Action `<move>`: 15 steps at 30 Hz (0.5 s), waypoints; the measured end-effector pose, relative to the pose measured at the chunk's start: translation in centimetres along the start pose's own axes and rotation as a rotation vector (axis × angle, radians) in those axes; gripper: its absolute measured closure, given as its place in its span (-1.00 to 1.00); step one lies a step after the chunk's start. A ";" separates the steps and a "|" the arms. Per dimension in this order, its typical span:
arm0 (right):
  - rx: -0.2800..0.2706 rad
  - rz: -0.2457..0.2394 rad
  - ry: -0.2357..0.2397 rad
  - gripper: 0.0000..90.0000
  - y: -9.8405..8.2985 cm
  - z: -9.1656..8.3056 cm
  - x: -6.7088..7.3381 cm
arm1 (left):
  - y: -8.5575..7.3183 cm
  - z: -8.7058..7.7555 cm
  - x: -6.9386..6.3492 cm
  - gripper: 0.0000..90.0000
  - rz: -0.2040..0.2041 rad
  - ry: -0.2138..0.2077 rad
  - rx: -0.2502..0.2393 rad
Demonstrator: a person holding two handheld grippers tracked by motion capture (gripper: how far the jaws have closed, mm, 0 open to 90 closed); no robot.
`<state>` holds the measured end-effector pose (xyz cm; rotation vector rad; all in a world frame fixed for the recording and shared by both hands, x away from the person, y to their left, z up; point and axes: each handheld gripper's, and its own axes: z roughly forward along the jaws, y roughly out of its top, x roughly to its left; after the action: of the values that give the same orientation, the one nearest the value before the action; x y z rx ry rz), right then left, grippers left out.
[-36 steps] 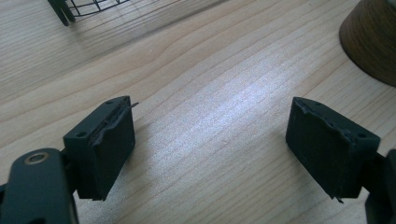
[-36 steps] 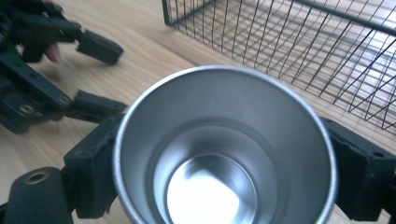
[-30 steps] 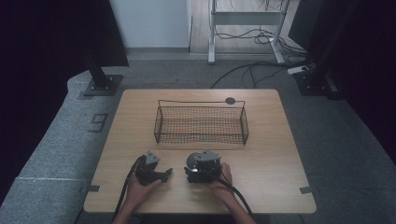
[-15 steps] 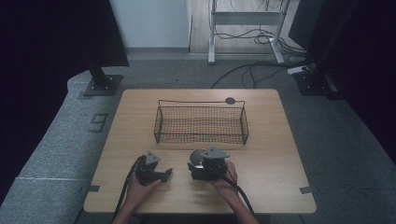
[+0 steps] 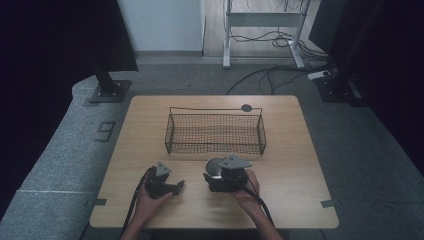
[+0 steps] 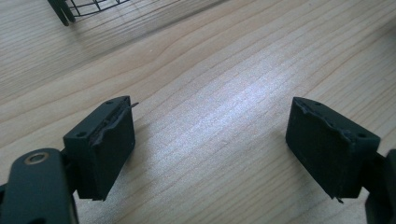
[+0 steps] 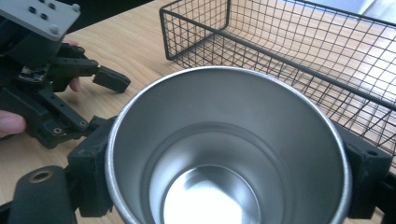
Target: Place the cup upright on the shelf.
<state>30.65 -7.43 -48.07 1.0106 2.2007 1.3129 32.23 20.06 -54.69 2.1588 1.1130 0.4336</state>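
While right tool [image 5: 216,176] grips steel cup [image 5: 215,166] just before wire basket [image 5: 215,134], left tool [image 5: 176,185] rests on surface [image 5: 290,165]. Left gripper view: jaws spread, empty. Right gripper view: cup [image 7: 224,154] clamped across rim; likely light, rigid, slippery.

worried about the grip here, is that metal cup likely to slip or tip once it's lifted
The cup looks like thin, smooth, shiny steel, so probably light and stiff, but slippery against the right tool, whose jaws stand on either side of it. Its wall widens toward the rim, so it could slide in the jaws. It looks empty, so tipping would spill nothing.
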 end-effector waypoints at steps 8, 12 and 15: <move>-0.018 0.008 -0.001 -0.70 0.3 -0.7 -0.8 | 0.0 0.0 0.0 -0.65 0.000 0.000 0.000; -0.026 0.011 -0.008 -0.69 0.4 -1.1 -1.2 | 0.0 0.0 0.0 -0.65 0.001 0.000 0.001; -0.031 0.013 -0.016 -0.69 0.5 -1.4 -1.6 | 0.0 0.0 0.0 -0.65 0.001 0.000 0.001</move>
<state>31.05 -9.28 -47.00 1.0223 2.1589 1.3353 32.22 20.07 -54.68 2.1603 1.1128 0.4338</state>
